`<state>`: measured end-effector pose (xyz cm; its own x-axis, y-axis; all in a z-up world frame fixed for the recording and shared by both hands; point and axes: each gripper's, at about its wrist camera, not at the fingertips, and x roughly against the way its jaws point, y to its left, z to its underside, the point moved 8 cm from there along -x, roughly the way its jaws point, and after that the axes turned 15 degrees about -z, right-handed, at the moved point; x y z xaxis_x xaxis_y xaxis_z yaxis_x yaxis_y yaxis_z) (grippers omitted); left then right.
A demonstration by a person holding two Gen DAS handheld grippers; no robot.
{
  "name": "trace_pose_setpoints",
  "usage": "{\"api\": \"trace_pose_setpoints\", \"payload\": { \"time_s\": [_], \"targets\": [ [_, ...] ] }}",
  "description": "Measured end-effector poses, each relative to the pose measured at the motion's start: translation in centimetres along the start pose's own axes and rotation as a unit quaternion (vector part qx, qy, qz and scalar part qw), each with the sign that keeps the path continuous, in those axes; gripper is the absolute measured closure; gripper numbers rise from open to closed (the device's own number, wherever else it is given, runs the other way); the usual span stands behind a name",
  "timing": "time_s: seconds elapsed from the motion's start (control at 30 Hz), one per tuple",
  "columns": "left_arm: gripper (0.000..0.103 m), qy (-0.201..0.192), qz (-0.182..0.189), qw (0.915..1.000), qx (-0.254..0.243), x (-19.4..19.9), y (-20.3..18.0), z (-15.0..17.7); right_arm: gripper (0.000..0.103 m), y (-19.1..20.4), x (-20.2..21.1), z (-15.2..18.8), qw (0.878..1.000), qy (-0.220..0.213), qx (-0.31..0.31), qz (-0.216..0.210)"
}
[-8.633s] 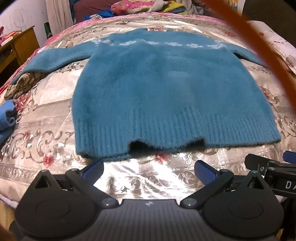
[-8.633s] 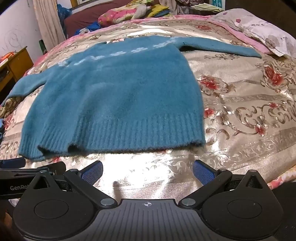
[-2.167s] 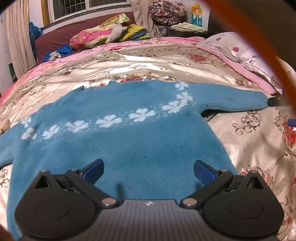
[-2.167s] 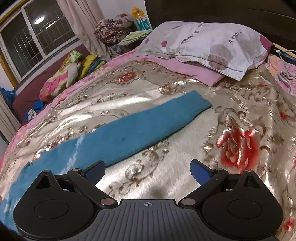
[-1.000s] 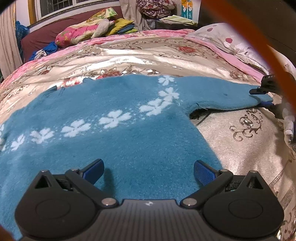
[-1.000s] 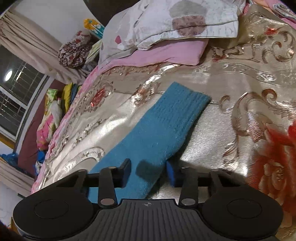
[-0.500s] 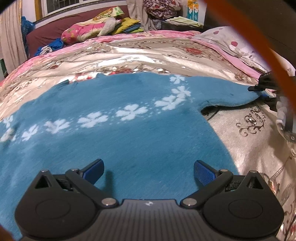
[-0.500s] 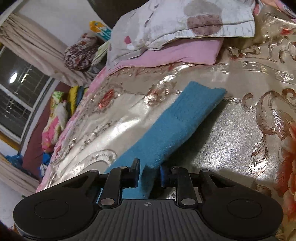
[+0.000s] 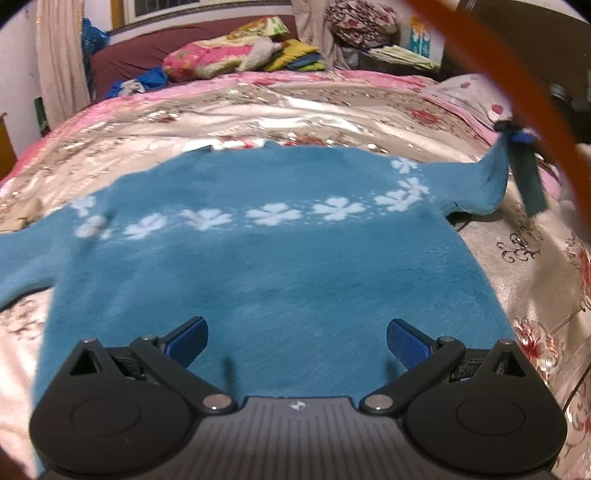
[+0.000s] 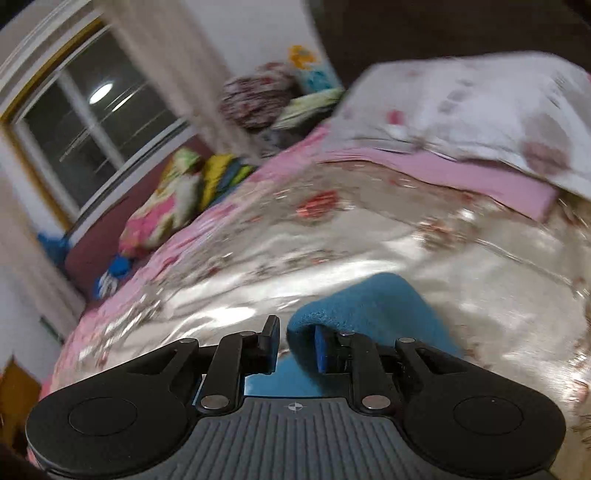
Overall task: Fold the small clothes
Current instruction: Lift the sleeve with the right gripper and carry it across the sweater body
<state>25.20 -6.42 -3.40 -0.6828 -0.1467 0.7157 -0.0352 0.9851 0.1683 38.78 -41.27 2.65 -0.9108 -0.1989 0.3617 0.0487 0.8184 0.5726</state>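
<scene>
While your right gripper (image 10: 297, 345) is closing on the sleeve (image 10: 373, 306) between its jaws, the sweater (image 9: 266, 273) lies flat beyond your spread, empty left gripper (image 9: 297, 338). From the right jaws, the sleeve's long axis runs back toward the body; carry it across.

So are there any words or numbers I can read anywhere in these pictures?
No text can be read.
The packet on the shelf behind the bed: print too small and blurred to read.
The pillow: blurred marks, unreadable.
The sweater: white flowers only, no letters.
The left gripper and right gripper: only a small round mark each, no words.
</scene>
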Motion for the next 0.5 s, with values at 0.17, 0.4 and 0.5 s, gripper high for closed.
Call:
{"api": "trace_pose_setpoints", "payload": {
  "time_s": [0.17,0.4,0.5],
  "targets": [
    [0.0,-0.008,-0.008,0.9998,0.015,1.7,3.1,1.3,0.083,7.2,-1.2,2.5,0.996,0.032,0.081,-0.024],
    [0.0,-0.001,0.004,0.9998,0.019,-0.2,6.3,3.5,0.083,15.3,-4.7,9.0,0.971,0.086,0.221,-0.006],
    [0.0,-0.017,-0.006,0.9997,0.015,-0.6,7.8,3.8,0.084,18.3,-6.8,12.3,0.956,0.107,0.271,-0.006]
  ]
}}
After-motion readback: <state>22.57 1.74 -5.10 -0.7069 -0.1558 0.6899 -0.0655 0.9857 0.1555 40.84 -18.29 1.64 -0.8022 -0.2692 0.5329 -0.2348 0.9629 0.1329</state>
